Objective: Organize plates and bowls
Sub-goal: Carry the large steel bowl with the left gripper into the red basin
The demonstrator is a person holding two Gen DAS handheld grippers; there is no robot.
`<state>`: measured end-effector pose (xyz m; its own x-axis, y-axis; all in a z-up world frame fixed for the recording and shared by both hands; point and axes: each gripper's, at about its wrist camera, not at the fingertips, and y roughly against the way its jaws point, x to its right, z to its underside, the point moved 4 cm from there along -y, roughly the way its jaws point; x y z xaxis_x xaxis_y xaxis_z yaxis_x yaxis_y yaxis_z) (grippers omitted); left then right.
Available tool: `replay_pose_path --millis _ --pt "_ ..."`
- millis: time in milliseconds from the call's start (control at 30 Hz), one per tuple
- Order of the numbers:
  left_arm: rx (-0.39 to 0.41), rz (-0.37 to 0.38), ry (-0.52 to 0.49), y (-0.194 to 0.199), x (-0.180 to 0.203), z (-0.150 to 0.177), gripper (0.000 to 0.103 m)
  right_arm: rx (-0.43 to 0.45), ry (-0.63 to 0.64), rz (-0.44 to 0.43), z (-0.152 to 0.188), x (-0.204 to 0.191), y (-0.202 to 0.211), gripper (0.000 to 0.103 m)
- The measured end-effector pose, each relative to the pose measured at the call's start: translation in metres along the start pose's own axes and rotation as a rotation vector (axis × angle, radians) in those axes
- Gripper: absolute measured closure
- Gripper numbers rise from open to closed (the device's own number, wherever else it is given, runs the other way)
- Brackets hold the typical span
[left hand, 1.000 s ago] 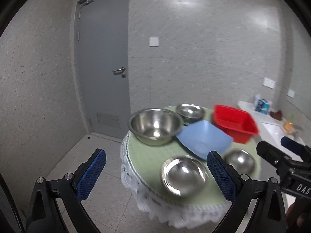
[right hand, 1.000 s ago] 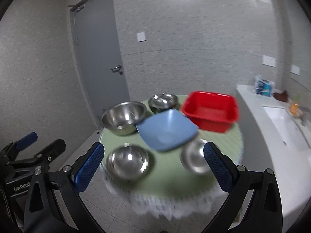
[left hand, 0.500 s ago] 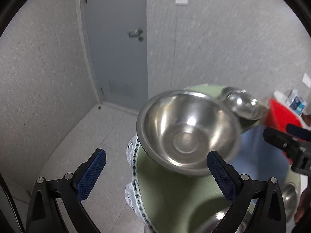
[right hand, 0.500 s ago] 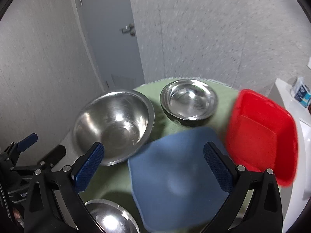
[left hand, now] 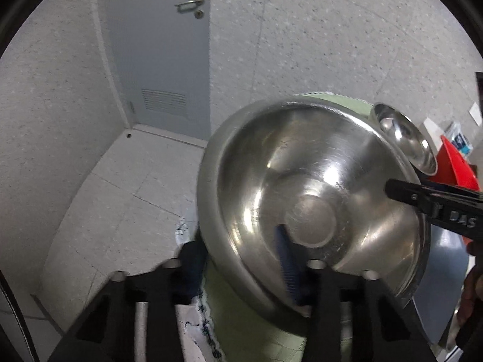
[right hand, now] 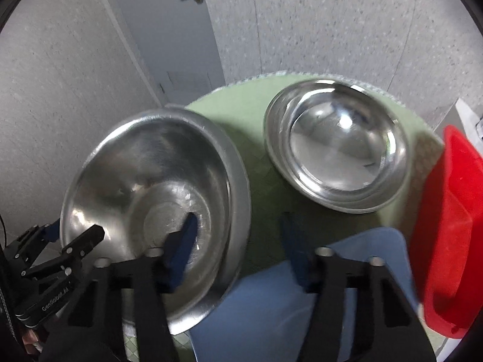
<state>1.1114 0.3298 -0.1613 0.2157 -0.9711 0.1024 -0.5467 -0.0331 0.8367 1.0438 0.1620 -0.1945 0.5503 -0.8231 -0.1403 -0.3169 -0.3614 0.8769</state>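
Note:
A large steel bowl (left hand: 314,199) sits at the left edge of the round green table (right hand: 241,102); it also shows in the right wrist view (right hand: 145,187). My left gripper (left hand: 241,256) straddles its near-left rim, one blue pad inside (left hand: 286,259), one outside, jaws narrowed around the wall. My right gripper (right hand: 241,244) straddles its right rim, left pad (right hand: 184,241) inside, right pad (right hand: 292,247) outside, with a wide gap. A stack of smaller steel bowls (right hand: 335,150) stands behind. A blue square plate (right hand: 289,301) lies under my right gripper.
A red plastic basin (right hand: 452,226) stands at the table's right edge. A grey door (left hand: 163,45) and speckled walls are behind. The tiled floor (left hand: 114,199) drops off left of the table. The right gripper's body (left hand: 434,205) reaches over the bowl in the left wrist view.
Both grippers have moved forward and down onto the large bowl. Their jaws have narrowed from wide open, each now straddling the rim on opposite sides.

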Motion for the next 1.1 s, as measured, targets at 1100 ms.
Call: replay_pose_path --millis 1100 --pt "0.177 0.116 -0.217 0.043 0.263 -0.024 0.076 0.247 -0.085 -0.001 0.054 0.2 0.127 0.077"
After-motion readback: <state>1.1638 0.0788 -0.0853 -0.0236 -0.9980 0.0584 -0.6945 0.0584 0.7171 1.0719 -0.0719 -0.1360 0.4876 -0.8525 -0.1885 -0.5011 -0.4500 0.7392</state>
